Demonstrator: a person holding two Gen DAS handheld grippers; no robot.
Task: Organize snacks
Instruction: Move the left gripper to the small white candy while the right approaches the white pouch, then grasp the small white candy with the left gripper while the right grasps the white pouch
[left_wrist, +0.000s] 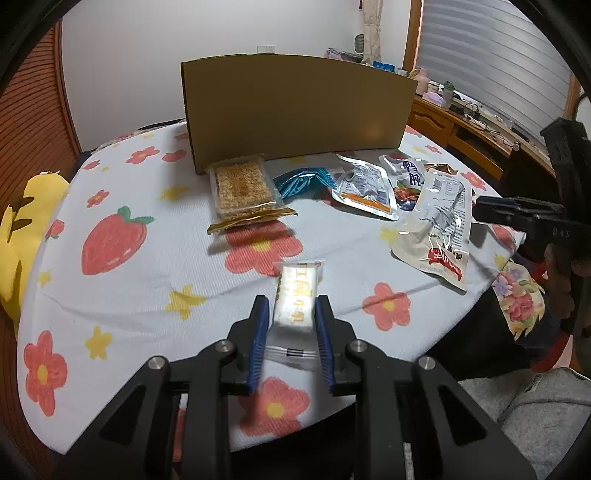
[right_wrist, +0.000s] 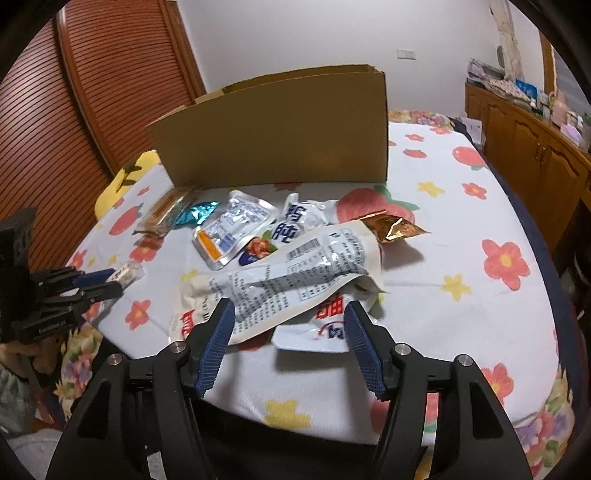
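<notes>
Pinching the small white snack bar (left_wrist: 297, 299) at lower centre, the left claw (left_wrist: 291, 306) readies it for the cardboard box (left_wrist: 295, 110); the right claw (right_wrist: 288, 314) gapes released over the large white pouch (right_wrist: 280, 280).

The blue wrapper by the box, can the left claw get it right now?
Probably not yet: the left claw is shut on a white bar. The blue wrapper lies uncovered before the box, so the way itself looks free.
</notes>
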